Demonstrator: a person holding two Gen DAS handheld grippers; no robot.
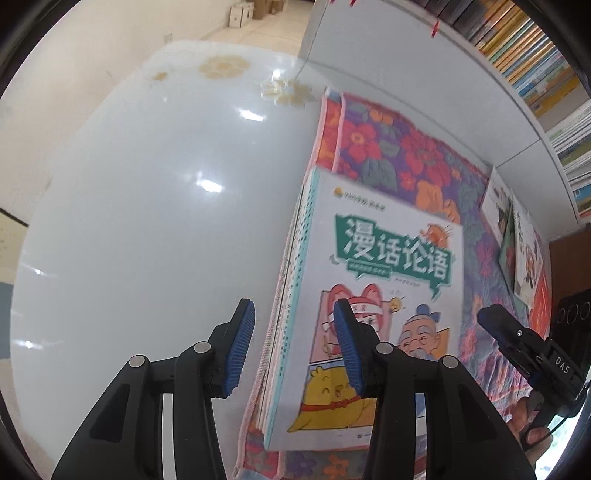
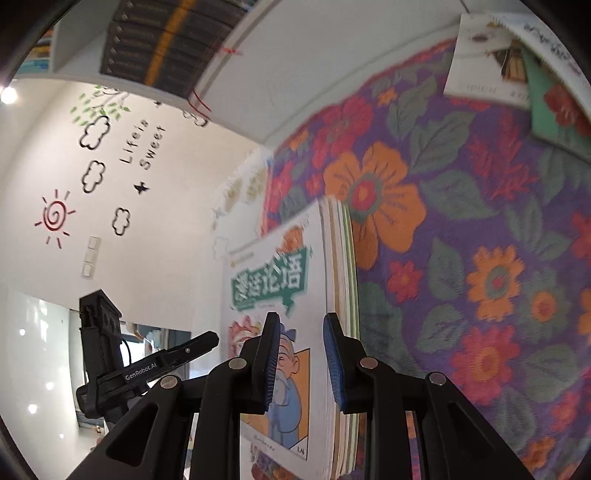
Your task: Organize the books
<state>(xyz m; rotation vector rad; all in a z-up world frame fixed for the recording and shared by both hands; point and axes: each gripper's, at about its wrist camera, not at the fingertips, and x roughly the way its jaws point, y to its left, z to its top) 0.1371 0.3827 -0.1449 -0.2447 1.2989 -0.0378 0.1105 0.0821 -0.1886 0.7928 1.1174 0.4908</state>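
Clamping both the left gripper (image 1: 295, 347) and right gripper (image 2: 301, 363) on the book stack (image 1: 369, 302), you keep its edges aligned above the floral cloth (image 2: 461, 240).

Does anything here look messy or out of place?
Yes: two loose books lie overlapping and skewed at the far corner of the floral cloth, apart from the neat stack held by both tongs.

Cream wall (image 2: 155, 229) with sun and cloud decals (image 2: 55, 218), glossy white surface (image 1: 147, 221), floral cloth (image 2: 461, 258), white bookshelf (image 1: 406, 74), tiled floor (image 1: 266, 26).
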